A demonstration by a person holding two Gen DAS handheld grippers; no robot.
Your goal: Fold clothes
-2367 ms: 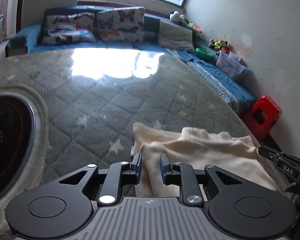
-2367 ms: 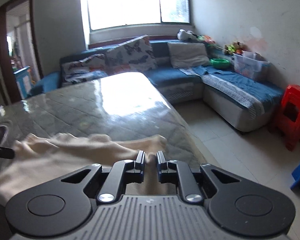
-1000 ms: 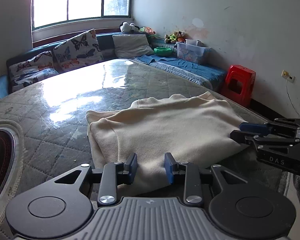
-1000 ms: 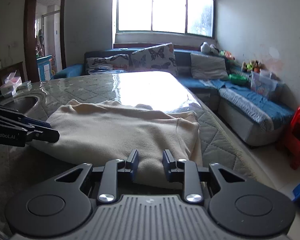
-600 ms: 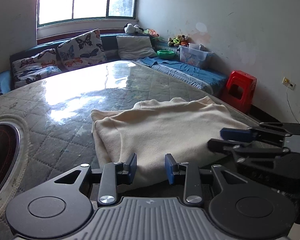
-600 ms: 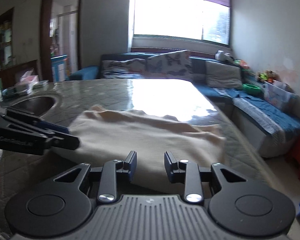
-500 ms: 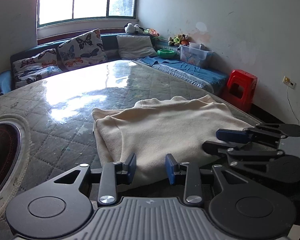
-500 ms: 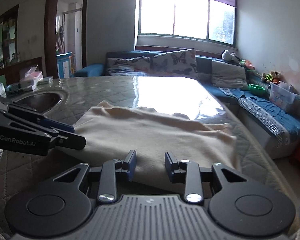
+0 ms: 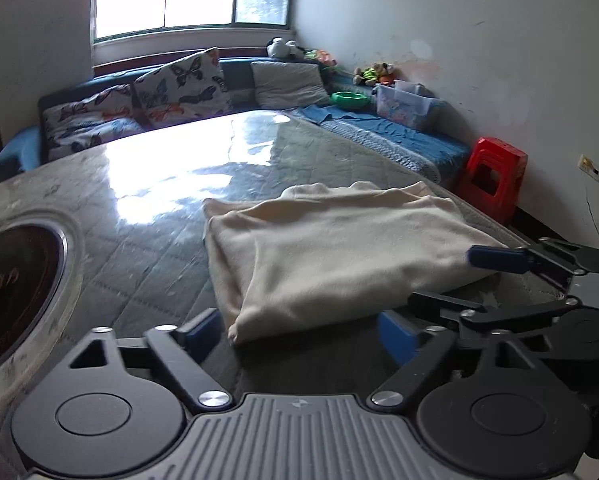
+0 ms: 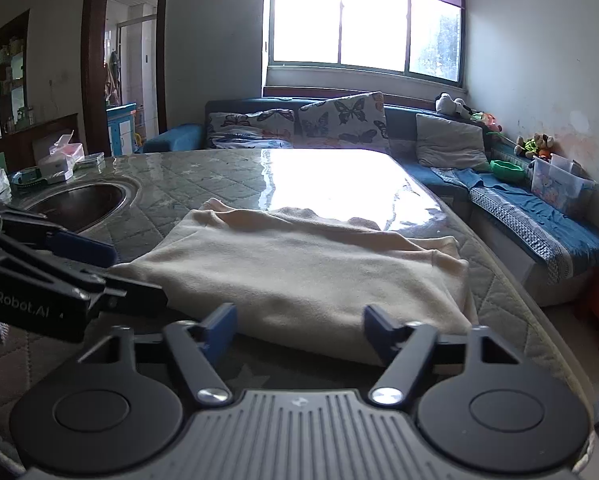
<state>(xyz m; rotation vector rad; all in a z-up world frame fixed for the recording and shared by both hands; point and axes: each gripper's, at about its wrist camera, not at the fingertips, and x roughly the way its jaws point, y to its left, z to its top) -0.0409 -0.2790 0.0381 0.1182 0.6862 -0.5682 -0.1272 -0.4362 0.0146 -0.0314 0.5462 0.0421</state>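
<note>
A cream garment (image 9: 339,248) lies folded in a flat rectangle on the quilted table (image 9: 147,208); it also shows in the right wrist view (image 10: 311,272). My left gripper (image 9: 299,328) is open and empty, just short of the garment's near edge. My right gripper (image 10: 299,326) is open and empty, at the garment's near edge. The right gripper also shows in the left wrist view (image 9: 439,280), at the garment's right corner. The left gripper shows in the right wrist view (image 10: 111,272), at the garment's left corner.
A round recessed hot plate (image 9: 15,284) sits in the table to the left, also in the right wrist view (image 10: 79,204). A blue sofa with butterfly cushions (image 10: 339,120) runs along the far side. A red stool (image 9: 491,176) stands beyond the table's right edge. Boxes (image 10: 59,160) sit far left.
Both grippers have opened wide from nearly closed jaws and let go of the garment. It now lies flat and folded. Both grippers have drawn back slightly to its near edge.
</note>
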